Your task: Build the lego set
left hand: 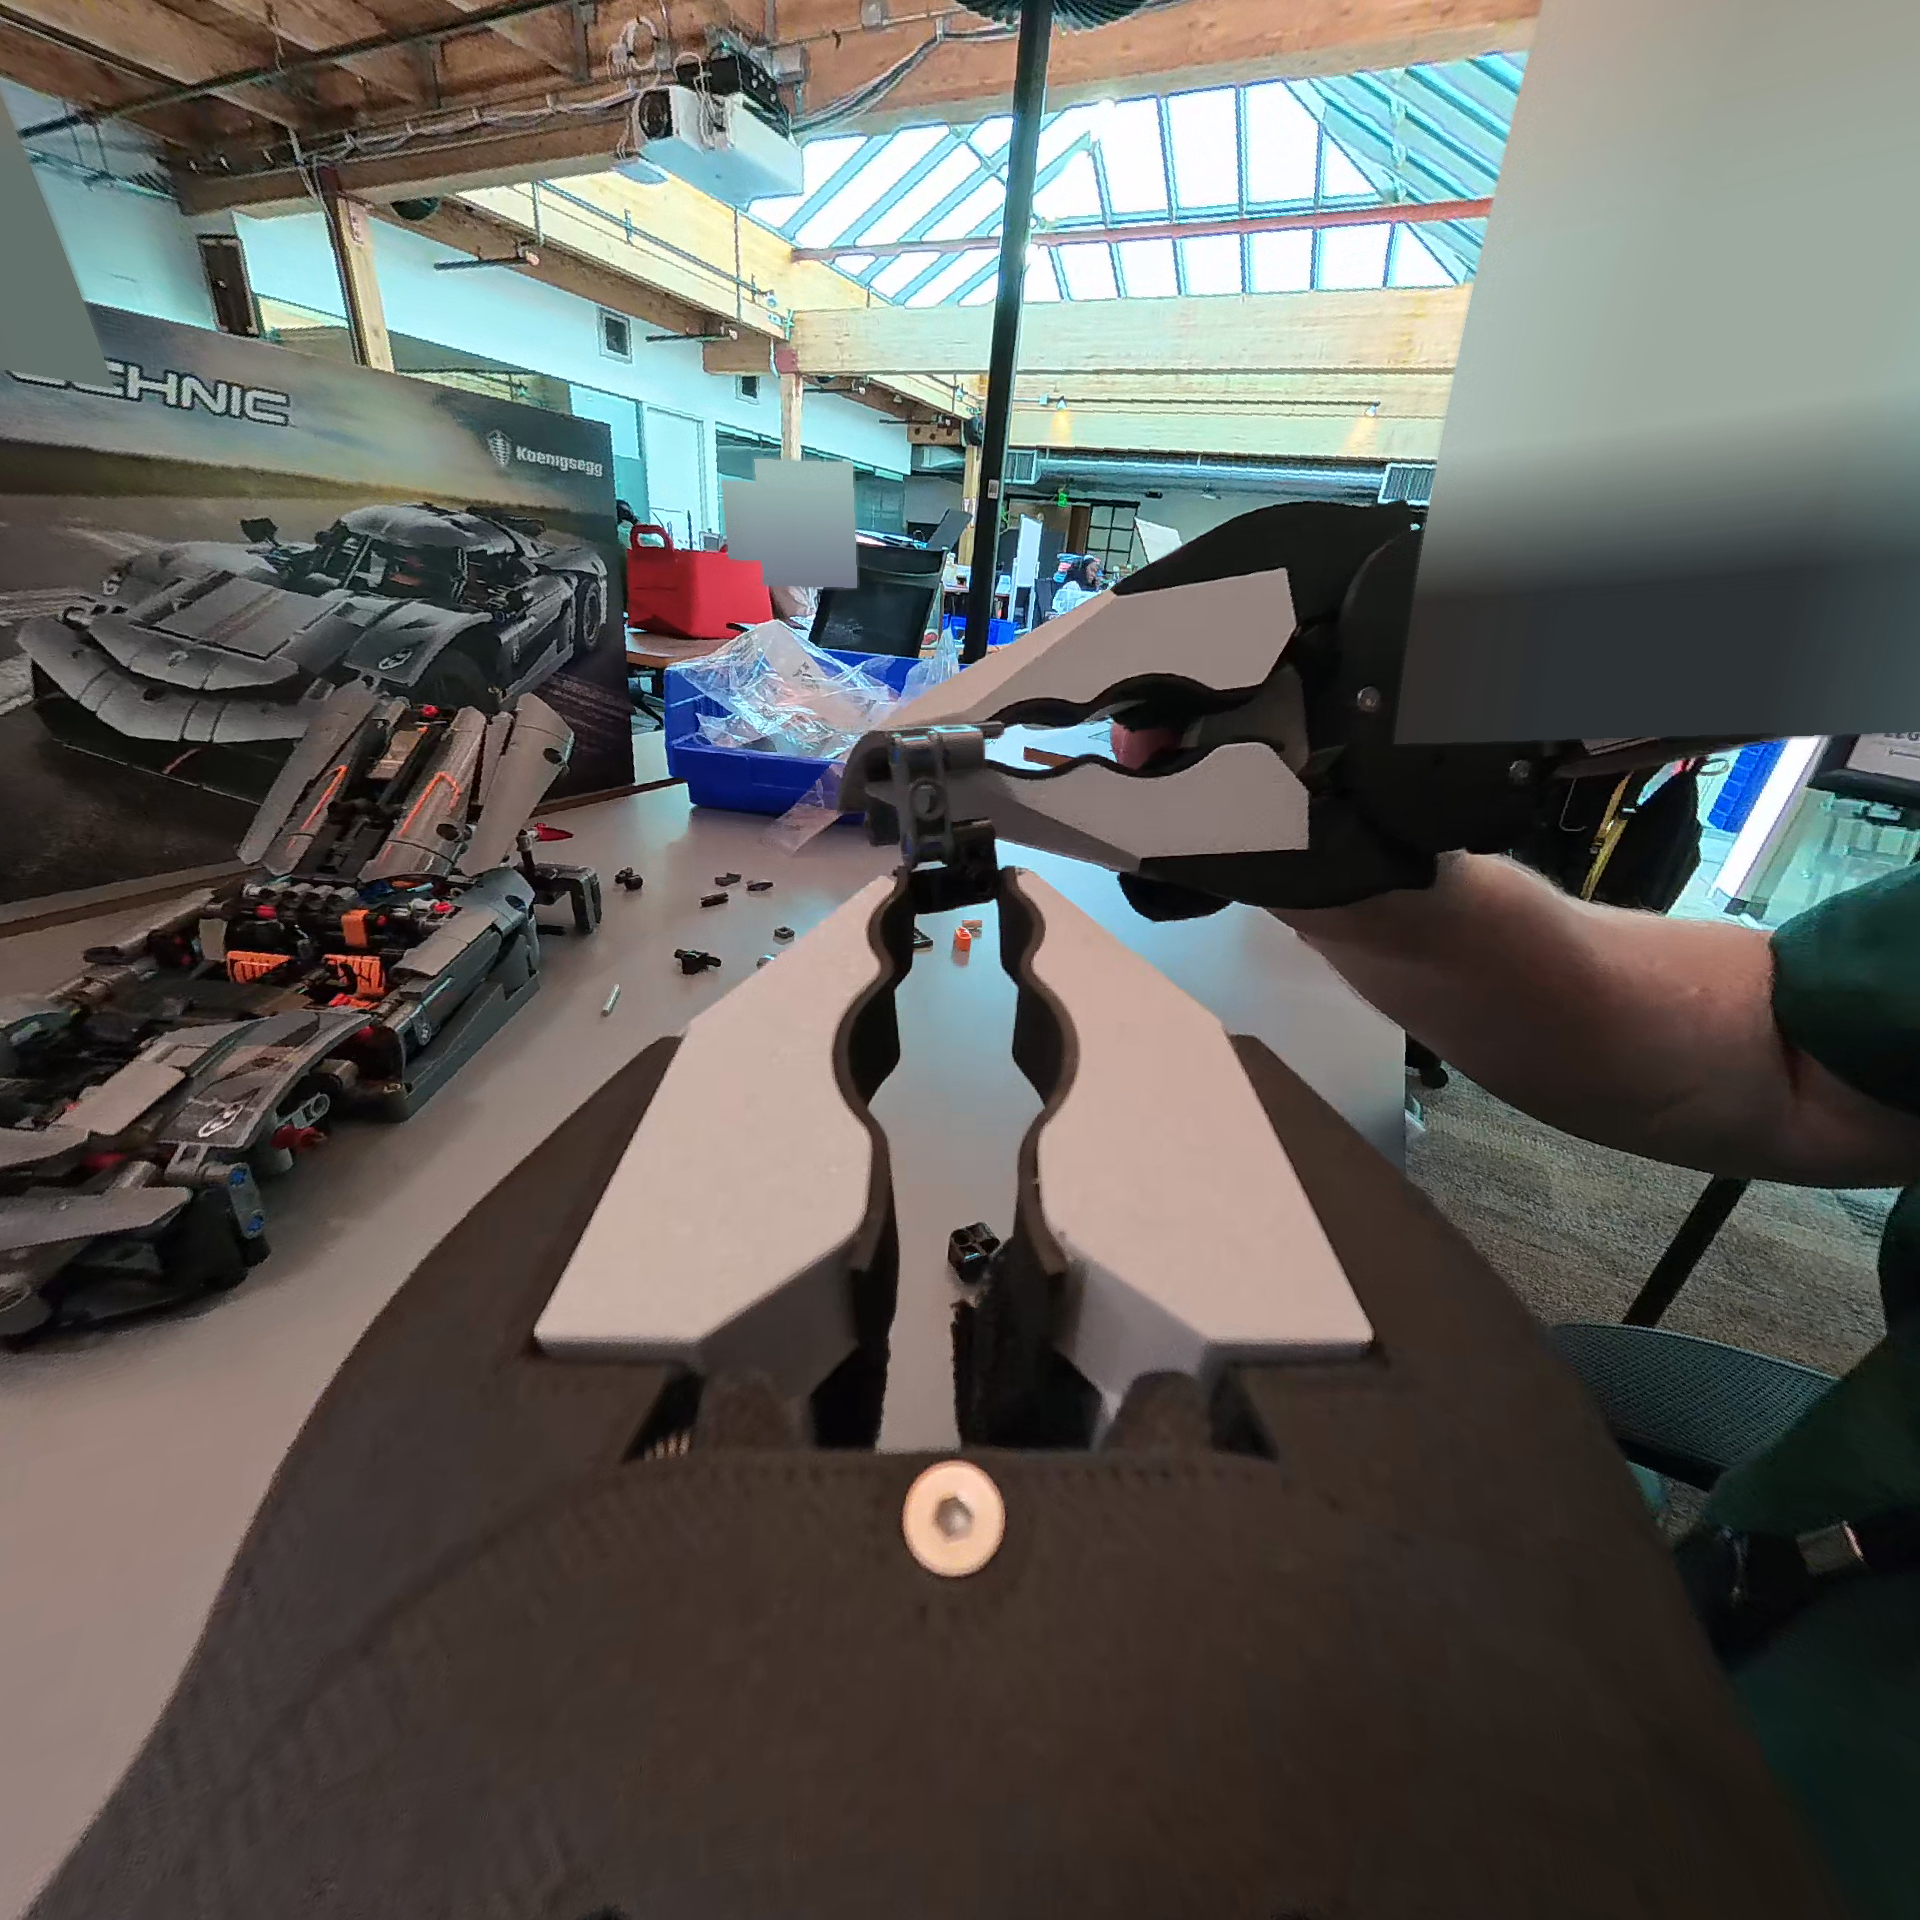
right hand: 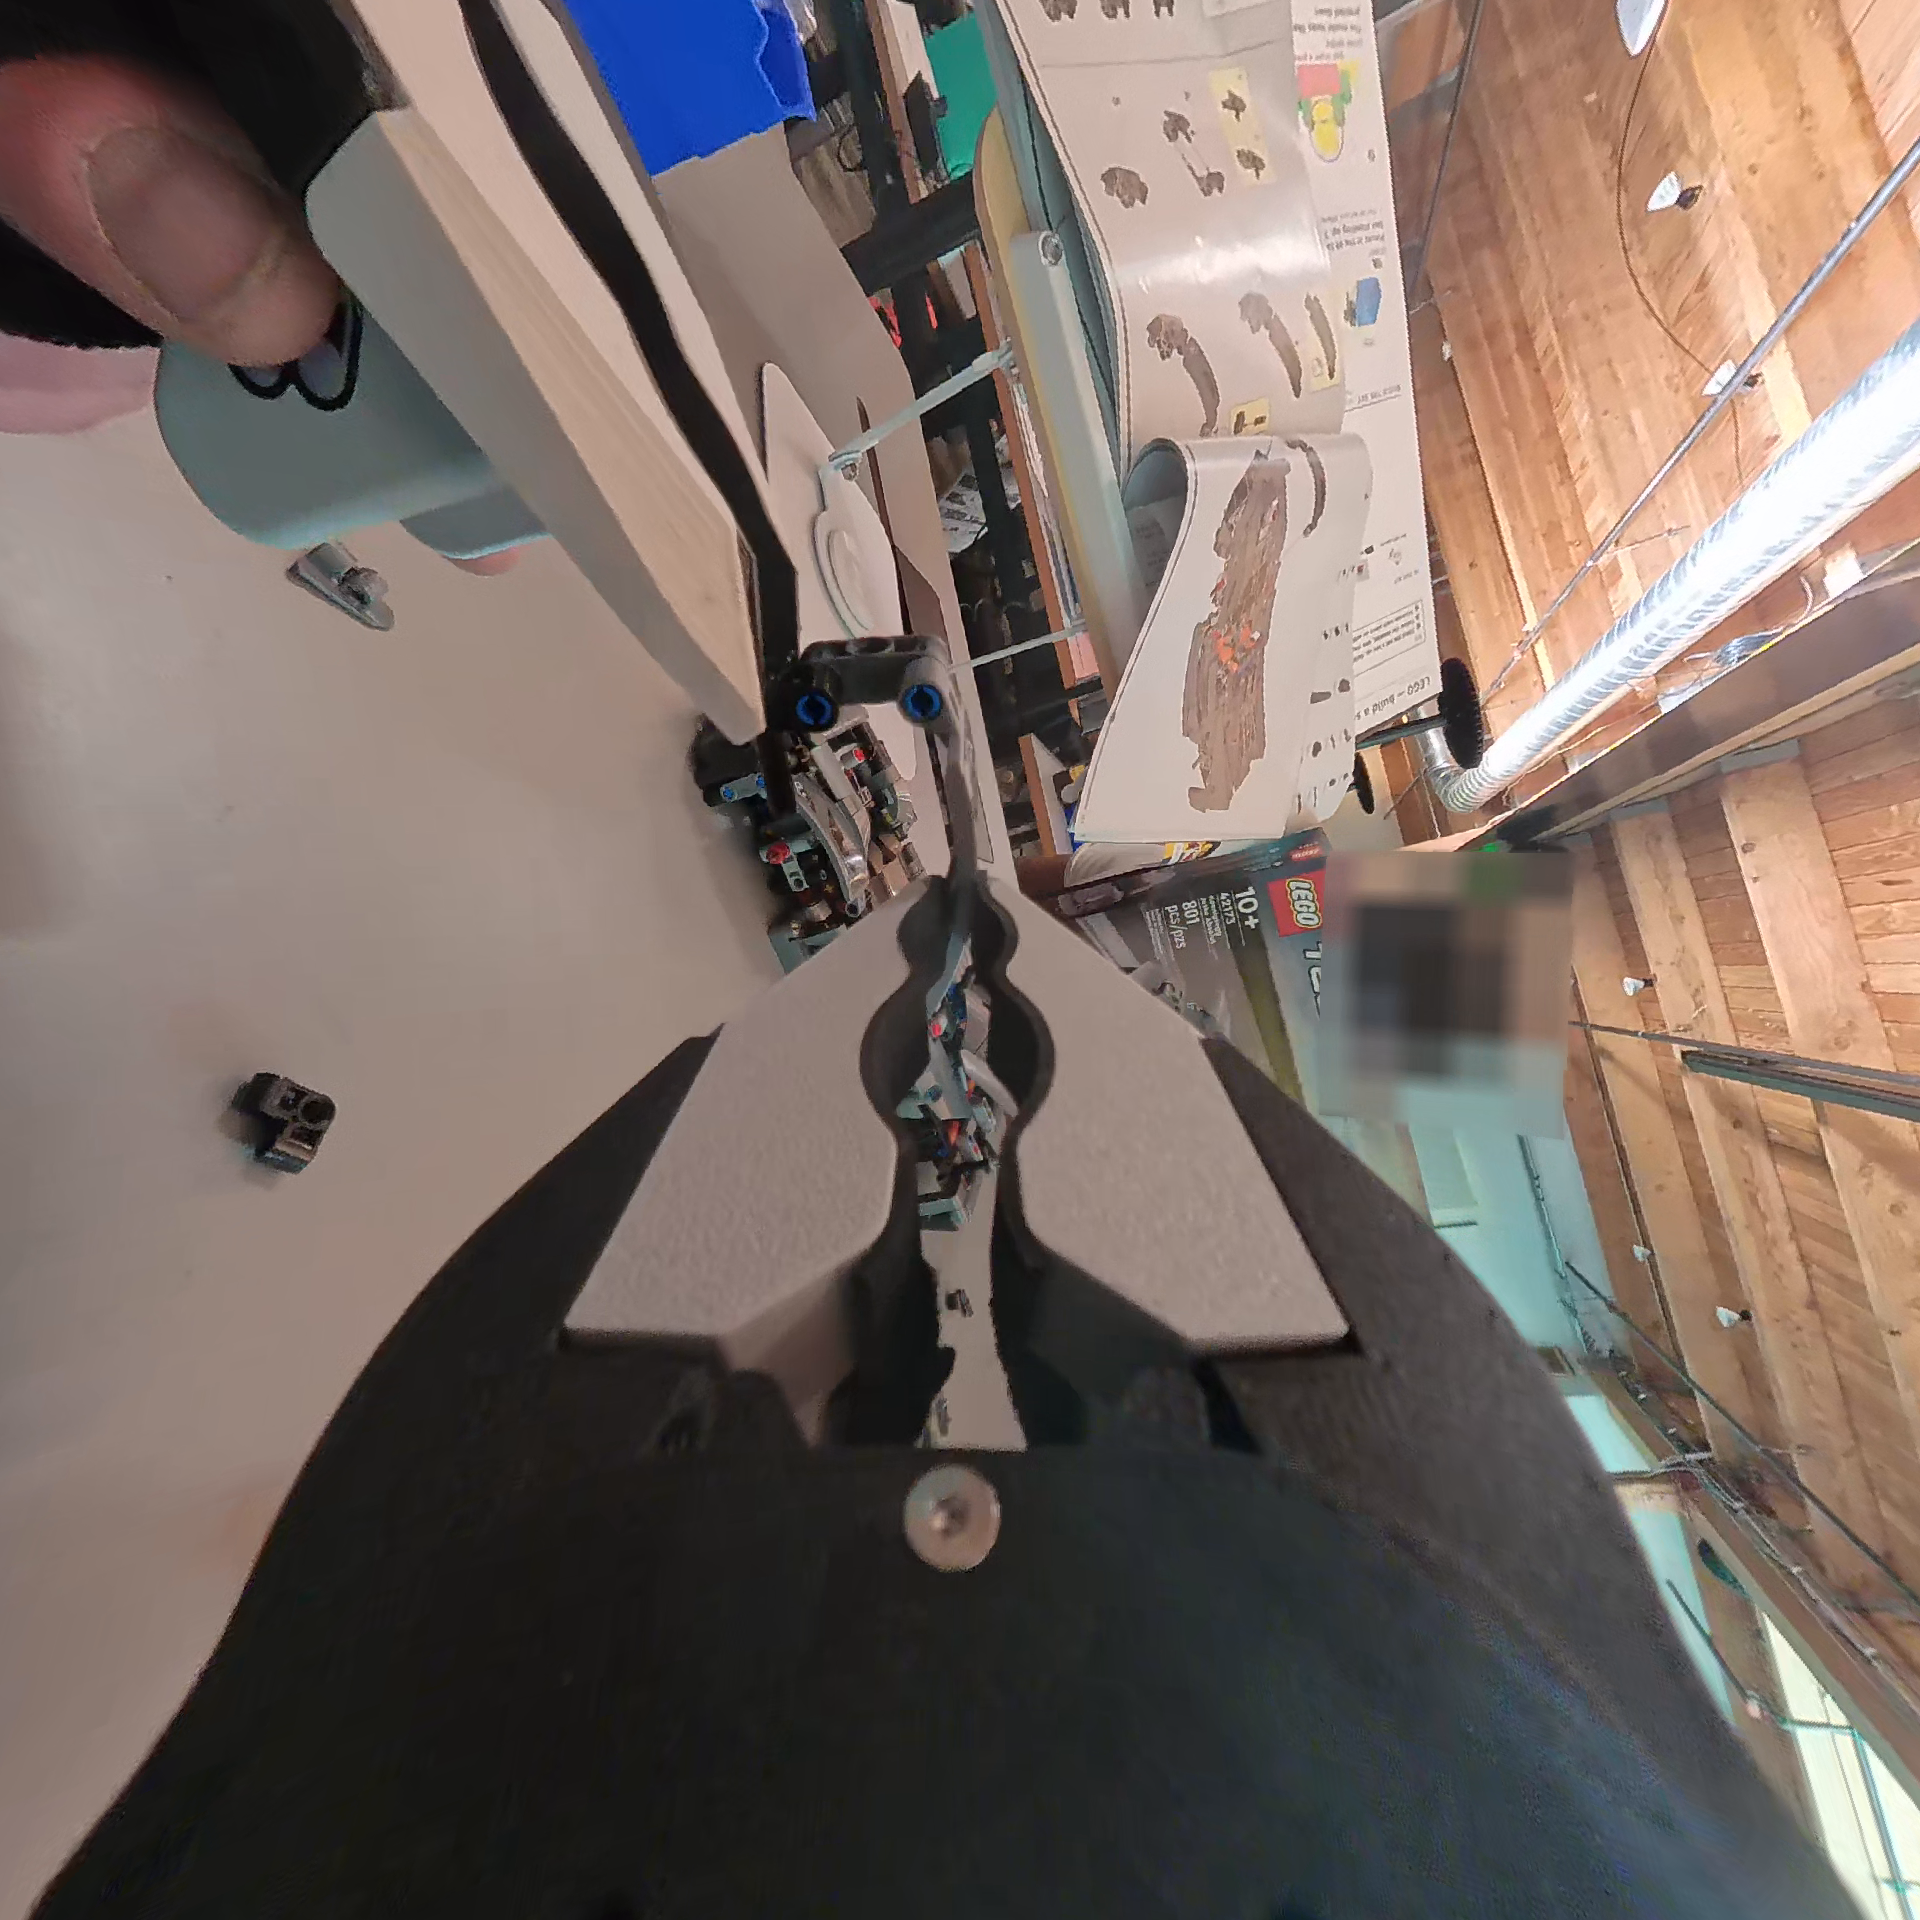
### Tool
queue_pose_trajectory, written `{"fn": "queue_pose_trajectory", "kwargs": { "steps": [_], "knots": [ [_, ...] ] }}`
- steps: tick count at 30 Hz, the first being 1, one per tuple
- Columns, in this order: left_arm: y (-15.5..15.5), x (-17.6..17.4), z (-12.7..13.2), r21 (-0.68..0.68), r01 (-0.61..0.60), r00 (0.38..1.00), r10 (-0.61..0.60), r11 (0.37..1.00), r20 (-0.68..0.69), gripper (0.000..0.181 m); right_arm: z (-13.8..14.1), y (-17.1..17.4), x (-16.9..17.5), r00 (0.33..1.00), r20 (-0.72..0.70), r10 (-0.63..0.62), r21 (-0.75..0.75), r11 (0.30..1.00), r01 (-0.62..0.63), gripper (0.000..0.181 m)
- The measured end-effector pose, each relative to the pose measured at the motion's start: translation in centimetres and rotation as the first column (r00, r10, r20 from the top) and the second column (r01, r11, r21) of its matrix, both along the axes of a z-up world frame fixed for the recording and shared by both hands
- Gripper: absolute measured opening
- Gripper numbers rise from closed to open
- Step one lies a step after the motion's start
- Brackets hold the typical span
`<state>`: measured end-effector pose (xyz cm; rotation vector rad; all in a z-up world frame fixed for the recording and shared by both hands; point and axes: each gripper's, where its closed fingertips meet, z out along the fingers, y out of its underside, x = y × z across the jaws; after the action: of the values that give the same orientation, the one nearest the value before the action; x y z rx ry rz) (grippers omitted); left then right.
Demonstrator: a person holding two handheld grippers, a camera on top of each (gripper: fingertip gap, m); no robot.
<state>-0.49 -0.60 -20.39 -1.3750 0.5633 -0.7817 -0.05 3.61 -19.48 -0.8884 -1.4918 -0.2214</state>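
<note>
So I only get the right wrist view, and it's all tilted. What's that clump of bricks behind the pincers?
Observer: The left wrist view shows it whole: a long grey car, mostly built, lying on the table to the left of the left gripper.
Operator: Any spare bits lying about near it?
Observer: Yes, small dark pieces and an orange one are scattered on the table right of the car.
Operator: And the blue thing at the top of my picture?
Observer: A blue bin holding clear bags.
</note>
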Motion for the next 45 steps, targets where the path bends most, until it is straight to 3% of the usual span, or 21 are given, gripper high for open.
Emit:
{"fn": "queue_pose_trajectory", "kwargs": {
  "steps": [45],
  "knots": [
    [0.03, 0.01, 0.02, 0.031, -0.031, 0.999, 0.032, 0.999, -0.035, 0.013, -0.32, -0.25, 0.1, 0.998, -0.025, -0.055, -0.056, 0.997, 0.054, 0.001]
  ]
}}
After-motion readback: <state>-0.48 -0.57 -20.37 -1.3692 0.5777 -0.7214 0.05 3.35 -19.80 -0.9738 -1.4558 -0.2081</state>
